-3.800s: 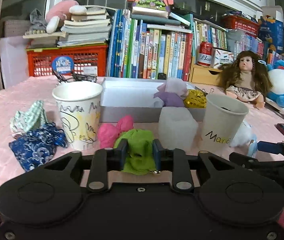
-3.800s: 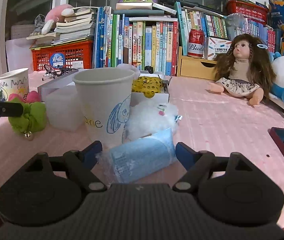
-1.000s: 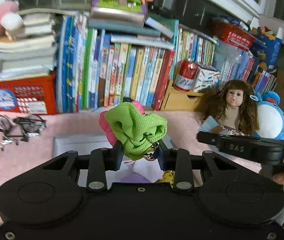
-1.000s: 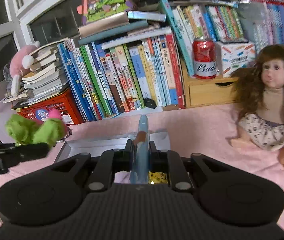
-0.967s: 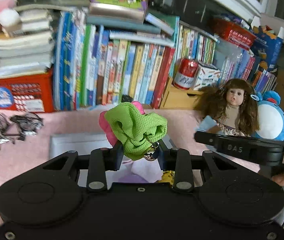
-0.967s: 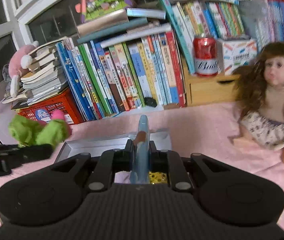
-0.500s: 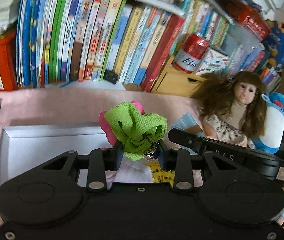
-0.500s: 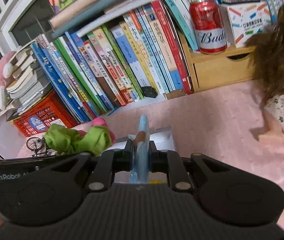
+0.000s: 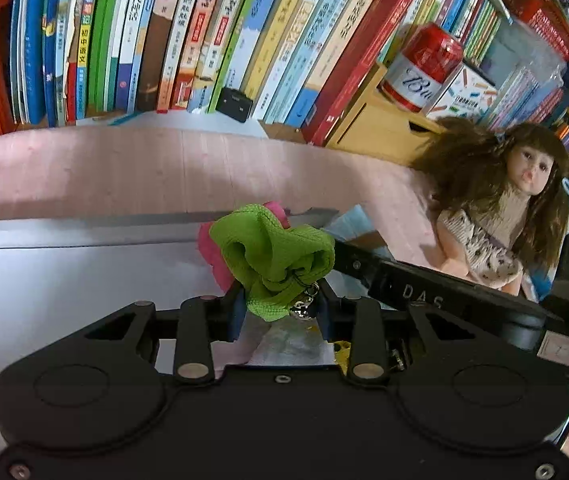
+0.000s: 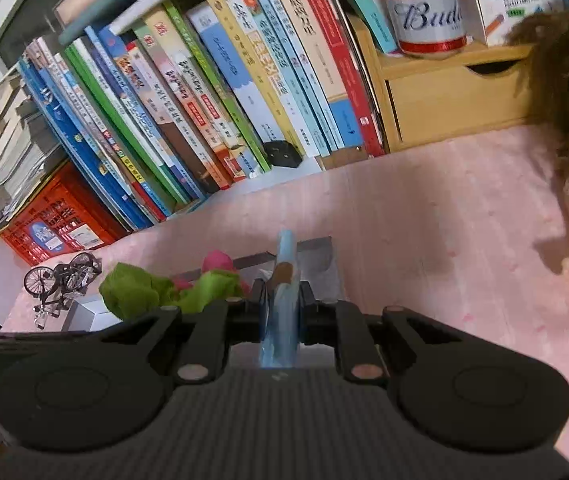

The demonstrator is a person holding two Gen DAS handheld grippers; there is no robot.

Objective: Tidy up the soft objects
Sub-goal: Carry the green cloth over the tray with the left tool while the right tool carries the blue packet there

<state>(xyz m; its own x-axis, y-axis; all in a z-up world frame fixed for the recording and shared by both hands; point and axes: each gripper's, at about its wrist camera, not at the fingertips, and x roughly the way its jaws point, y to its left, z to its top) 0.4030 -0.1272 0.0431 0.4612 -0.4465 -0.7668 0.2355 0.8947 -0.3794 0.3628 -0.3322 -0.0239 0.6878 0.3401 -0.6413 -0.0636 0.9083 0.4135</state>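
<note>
My left gripper (image 9: 278,312) is shut on a green and pink cloth toy (image 9: 272,256) with a small bell, held above the grey box (image 9: 64,276). The right gripper (image 10: 282,300) is shut on a flat blue plastic packet (image 10: 282,300), pinched edge-on over the box's far right corner (image 10: 320,256). In the right wrist view the cloth toy (image 10: 136,292) shows to the left, over the box. The right gripper's black body (image 9: 436,296) crosses the left wrist view just right of the toy. Purple, white and yellow soft things lie in the box below the left jaws, mostly hidden.
A row of upright books (image 9: 204,40) stands behind the box, with a red can (image 9: 424,68) on a wooden drawer unit (image 10: 456,108). A doll (image 9: 504,208) sits at the right on the pink cloth (image 10: 424,220). A toy bicycle (image 10: 60,280) and red crate (image 10: 56,216) are at left.
Both grippers have come down and forward over the grey box, tilting downward; the books and doll loom closer. Each keeps its hold, and the two have drawn nearer together.
</note>
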